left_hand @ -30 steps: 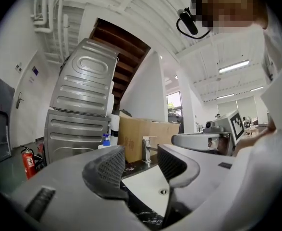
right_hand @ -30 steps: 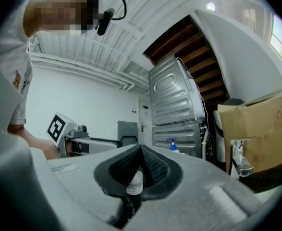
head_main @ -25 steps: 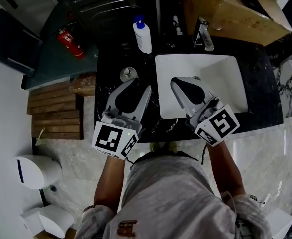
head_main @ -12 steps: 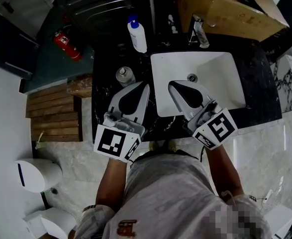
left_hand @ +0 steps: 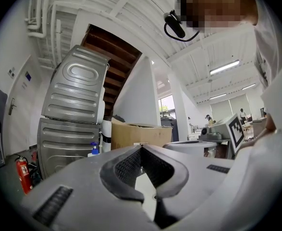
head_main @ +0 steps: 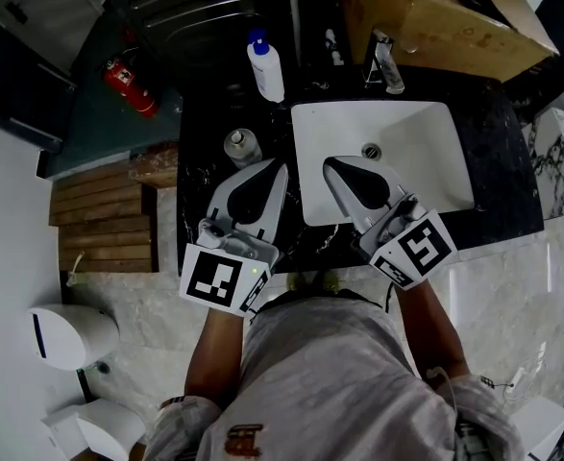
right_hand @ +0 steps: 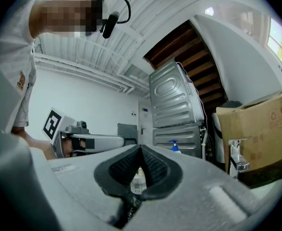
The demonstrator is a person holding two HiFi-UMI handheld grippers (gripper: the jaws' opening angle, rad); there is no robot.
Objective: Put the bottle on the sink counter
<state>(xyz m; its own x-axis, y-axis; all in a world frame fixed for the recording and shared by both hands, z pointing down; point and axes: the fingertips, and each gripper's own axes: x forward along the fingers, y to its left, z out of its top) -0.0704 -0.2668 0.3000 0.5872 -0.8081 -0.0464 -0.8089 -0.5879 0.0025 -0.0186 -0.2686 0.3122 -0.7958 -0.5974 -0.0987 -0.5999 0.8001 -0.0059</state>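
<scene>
Clear bottle (head_main: 243,147), silver-capped, upright on the black counter (head_main: 200,195), long axis vertical, just beside left tongs (head_main: 278,167) at their 10 o'clock. Left tongs nearer, pressed together, empty. Right tongs (head_main: 332,164) likewise pressed together, over white sink (head_main: 426,157).

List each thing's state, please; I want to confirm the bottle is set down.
small bottle: upright on the black counter, nothing holding it.
left claw: shut, empty.
right claw: shut, empty, above the sink.
sink: empty.
pump bottle: upright at the counter's back.
faucet: no water seen running.
</scene>
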